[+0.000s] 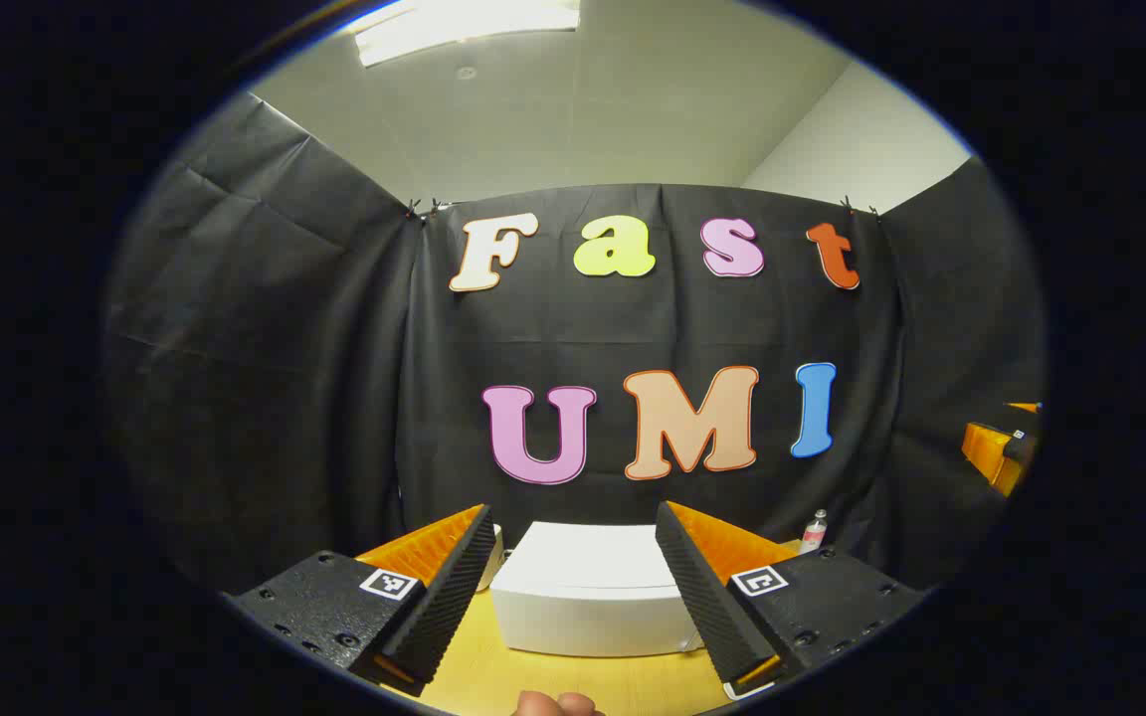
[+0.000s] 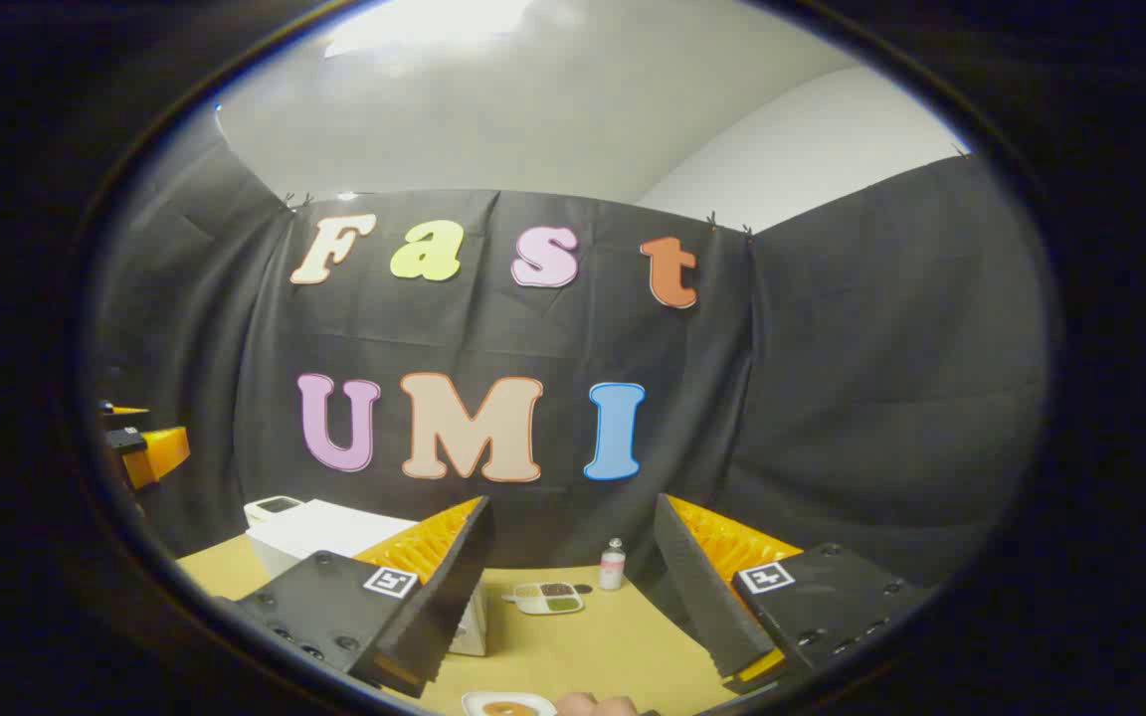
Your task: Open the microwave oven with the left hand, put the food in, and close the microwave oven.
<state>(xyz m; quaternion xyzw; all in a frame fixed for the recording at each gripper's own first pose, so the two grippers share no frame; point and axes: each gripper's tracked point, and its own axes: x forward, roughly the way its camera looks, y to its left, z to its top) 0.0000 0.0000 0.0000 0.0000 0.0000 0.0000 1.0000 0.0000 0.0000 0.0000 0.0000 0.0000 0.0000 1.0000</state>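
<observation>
Wide apart and holding nothing, the fingers of the left gripper (image 1: 573,597) are framing a white box-shaped microwave oven (image 1: 588,592), which is sitting on the yellow wooden table (image 1: 573,681) straight ahead, its door closed. At the bottom edge of the left gripper view a fingertip of the person's hand (image 1: 555,705) is showing. Behind the oven's right side a small white bottle with a pink label (image 1: 814,532) is standing upright against the black cloth wall.

In the right gripper view the right gripper (image 2: 573,597) is likewise gaping open and gripping nothing. A white round plate of brownish food (image 2: 506,706) is lying on the table just below its fingers, beside another bit of hand (image 2: 598,705). Farther off, a white divided tray with green and dark fillings (image 2: 545,598) is resting near the bottle, and the microwave oven is sitting to the left.
</observation>
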